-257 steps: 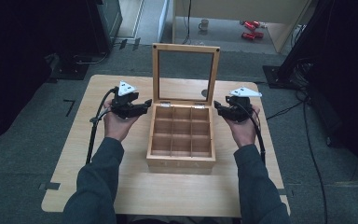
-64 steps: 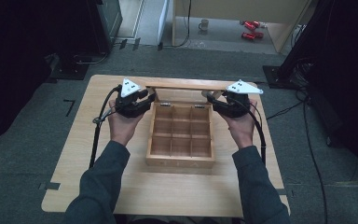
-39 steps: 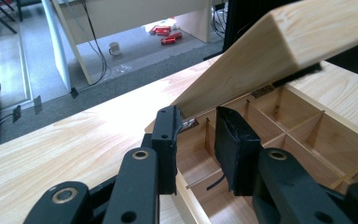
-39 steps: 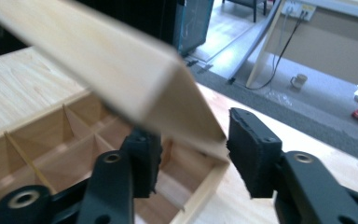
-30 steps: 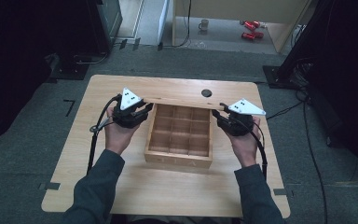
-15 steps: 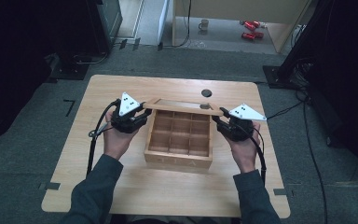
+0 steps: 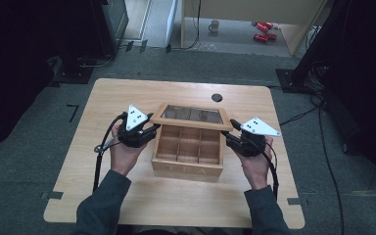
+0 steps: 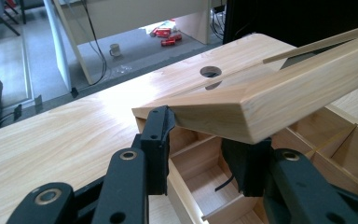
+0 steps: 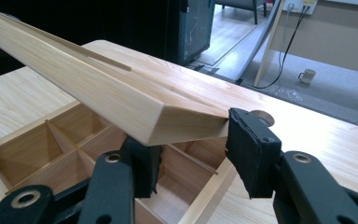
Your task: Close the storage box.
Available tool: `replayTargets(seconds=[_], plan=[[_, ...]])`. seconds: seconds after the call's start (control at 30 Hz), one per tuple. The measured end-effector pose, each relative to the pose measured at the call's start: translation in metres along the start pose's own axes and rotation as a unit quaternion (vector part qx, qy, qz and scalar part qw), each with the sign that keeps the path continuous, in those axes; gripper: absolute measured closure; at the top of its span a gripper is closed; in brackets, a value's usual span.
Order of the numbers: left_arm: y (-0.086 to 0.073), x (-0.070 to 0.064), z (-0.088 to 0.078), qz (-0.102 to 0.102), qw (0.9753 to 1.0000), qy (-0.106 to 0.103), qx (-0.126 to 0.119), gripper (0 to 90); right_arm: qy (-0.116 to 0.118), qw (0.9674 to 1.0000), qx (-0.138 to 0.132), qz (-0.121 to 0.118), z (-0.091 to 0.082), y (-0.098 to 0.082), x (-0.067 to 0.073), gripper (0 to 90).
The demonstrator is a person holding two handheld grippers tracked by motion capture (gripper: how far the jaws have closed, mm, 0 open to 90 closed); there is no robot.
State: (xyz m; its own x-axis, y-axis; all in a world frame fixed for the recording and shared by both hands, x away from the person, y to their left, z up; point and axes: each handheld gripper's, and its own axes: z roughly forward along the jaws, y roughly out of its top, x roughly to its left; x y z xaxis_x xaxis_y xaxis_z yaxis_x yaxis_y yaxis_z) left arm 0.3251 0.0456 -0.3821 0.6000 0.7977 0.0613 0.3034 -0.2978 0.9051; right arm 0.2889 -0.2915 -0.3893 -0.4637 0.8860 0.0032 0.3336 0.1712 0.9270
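Note:
A wooden tea box (image 7: 188, 167) with several empty compartments stands mid-table. Its glass-paned lid (image 7: 191, 118) hangs tilted low over the back half. My left gripper (image 7: 149, 131) is at the lid's left front corner and my right gripper (image 7: 230, 136) at its right front corner. In the left gripper view the lid (image 8: 284, 93) juts over the left gripper (image 8: 200, 149), one jaw beside the corner, the other underneath. The right gripper view mirrors this: lid (image 9: 98, 93) above the right gripper (image 9: 191, 149). Both pairs of jaws have just been opening, with the lid's frame between them, unpressed.
The light wooden table (image 7: 176, 205) has a round cable hole (image 7: 217, 97) behind the box. Cables trail from both grippers off the table sides. On the floor beyond lie a mug (image 7: 215, 25) and red objects (image 7: 262, 30).
The lid has swung down from upright to a low tilt over the box. Both hands came down and toward the person with it. The jaws now stand slightly apart.

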Motion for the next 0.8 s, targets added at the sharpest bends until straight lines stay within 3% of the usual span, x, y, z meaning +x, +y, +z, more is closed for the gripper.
replayTargets(seconds=[0.33,0.8], plan=[[-0.003,-0.005,-0.01,-0.009,0.9999,0.001,-0.01,63.9,0.0,1.0,0.0,0.005,-0.002,-0.003,0.002,55.4],[-0.015,-0.011,-0.013,-0.014,0.9999,0.0,-0.004,62.4,0.0,0.9998,-0.002,0.021,-0.008,-0.015,0.011,51.9]])
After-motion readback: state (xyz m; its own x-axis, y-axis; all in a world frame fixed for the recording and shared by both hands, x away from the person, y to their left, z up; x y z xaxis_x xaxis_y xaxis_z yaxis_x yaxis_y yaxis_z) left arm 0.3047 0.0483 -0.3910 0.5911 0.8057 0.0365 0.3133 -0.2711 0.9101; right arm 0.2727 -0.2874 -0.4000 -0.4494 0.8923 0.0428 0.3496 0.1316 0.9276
